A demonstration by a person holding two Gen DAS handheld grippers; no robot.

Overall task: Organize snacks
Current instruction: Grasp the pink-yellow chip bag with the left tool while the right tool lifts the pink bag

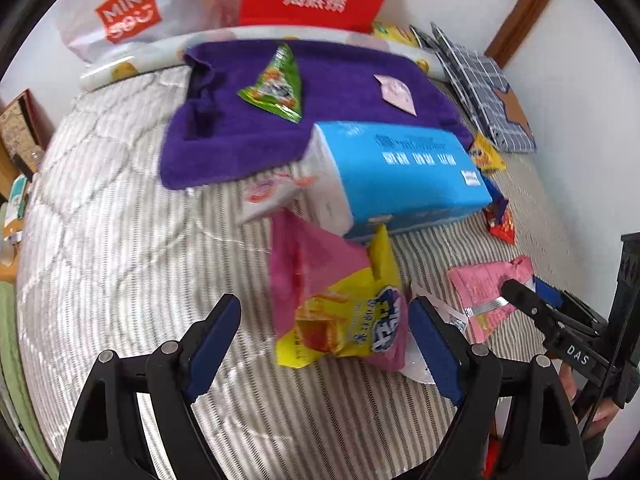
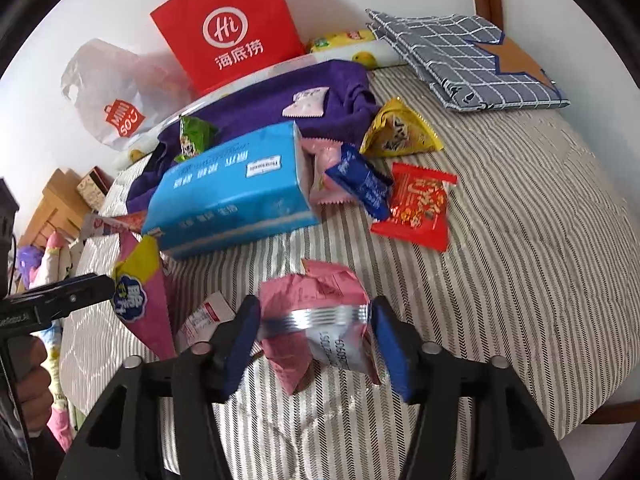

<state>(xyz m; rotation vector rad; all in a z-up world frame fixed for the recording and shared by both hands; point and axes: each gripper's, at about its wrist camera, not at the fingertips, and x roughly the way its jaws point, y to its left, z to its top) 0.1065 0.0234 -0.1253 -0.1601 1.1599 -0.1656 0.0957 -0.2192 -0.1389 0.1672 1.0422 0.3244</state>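
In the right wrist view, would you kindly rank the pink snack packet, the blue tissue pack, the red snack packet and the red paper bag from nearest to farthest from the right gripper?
1. Pink snack packet: between the right gripper fingers.
2. Blue tissue pack and red snack packet: tissue pack up-left, red packet up-right; too close to call.
3. Red paper bag: standing against the wall.

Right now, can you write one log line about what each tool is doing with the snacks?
left tool: open around yellow bag | right tool: open, pink packet between pads | surface: striped bed

Tissue pack (image 2: 232,196) on bed (image 2: 520,264), towel (image 2: 256,92) behind, paper bag (image 2: 228,28) against wall.
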